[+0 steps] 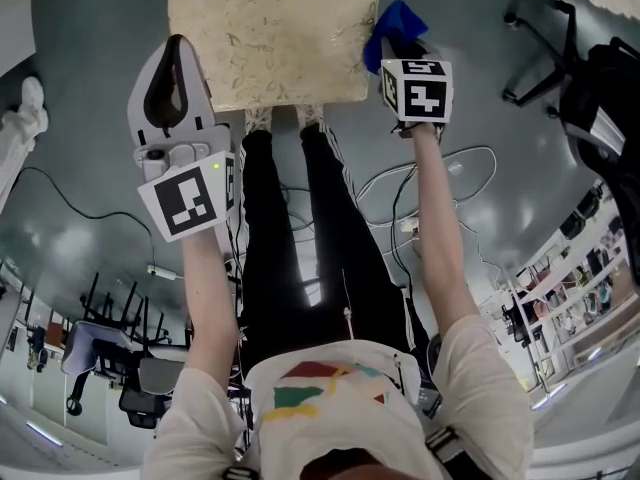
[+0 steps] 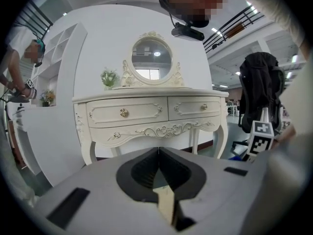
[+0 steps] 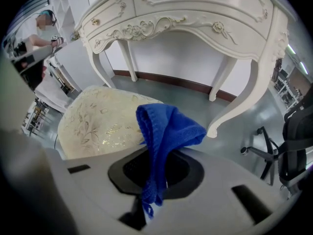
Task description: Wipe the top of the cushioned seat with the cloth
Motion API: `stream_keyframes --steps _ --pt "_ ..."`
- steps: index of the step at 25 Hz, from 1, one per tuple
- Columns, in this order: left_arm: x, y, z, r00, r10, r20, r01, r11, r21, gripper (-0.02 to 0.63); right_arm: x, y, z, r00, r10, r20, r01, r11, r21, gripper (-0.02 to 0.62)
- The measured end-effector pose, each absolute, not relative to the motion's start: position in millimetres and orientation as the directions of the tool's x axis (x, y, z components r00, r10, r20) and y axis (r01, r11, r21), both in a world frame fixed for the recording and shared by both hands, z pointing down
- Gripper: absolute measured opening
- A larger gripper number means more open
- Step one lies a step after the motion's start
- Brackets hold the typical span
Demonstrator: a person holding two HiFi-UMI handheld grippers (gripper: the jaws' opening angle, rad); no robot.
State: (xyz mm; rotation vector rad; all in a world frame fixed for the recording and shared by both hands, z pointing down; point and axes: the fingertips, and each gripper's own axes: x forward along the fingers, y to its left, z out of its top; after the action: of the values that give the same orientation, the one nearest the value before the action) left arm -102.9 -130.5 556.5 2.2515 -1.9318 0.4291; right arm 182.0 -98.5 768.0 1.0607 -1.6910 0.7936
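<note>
In the head view, the cushioned seat [image 1: 272, 40] was seen at the top of the frame, with the left gripper [image 1: 178, 50] raised just beside its left edge and the right gripper [image 1: 400, 53] at its right edge, the blue cloth [image 1: 395, 20] bunched at that gripper's tip. Whether the cloth was touching the seat top could not be told there. In the left gripper view, the jaws were seen pressed together with nothing between them, pointed toward a white dressing table [image 2: 151, 111] and not at the seat. The seat was therefore judged to be unsteadied, and it might be pushed along the floor once the cloth was dragged over it. In the right gripper view, the jaws were seen clamped on a narrow fold of the cloth, the rest standing up in a loose peak and a thin tail hanging down in front. The seat lay just beyond and to the left. It was judged that so small a bite could be pulled free by the textured fabric, or that only a crumpled corner would be brought to bear.
</note>
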Motion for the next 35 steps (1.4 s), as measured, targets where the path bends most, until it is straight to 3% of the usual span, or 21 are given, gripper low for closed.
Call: stream_keyframes --steps 11,21,30,35 --pt "-157 -118 536 0.034 -0.961 0.274 -0.993 -0.063 -0.099 0.005 63 -112 656 -0.446 -0.349 0.824 -0.835 0.494 -0.242 0.035" --pt "-210 -86 540 -0.071 -0.96 0.272 -0.993 0.043 -0.108 0.005 -100 -65 629 -0.728 -0.193 0.658 -0.626 0.578 -0.523 0.035" --pt "-265 -49 560 -0.171 -0.937 0.304 -0.985 0.152 -0.084 0.005 -185 -13 695 -0.717 -0.012 0.697 -0.545 0.633 -0.55 0.035" --pt "-285 -33 567 -0.19 -0.93 0.313 -0.981 0.17 -0.09 0.005 -198 4 728 -0.682 0.026 0.731 -0.601 0.549 -0.58 0.035"
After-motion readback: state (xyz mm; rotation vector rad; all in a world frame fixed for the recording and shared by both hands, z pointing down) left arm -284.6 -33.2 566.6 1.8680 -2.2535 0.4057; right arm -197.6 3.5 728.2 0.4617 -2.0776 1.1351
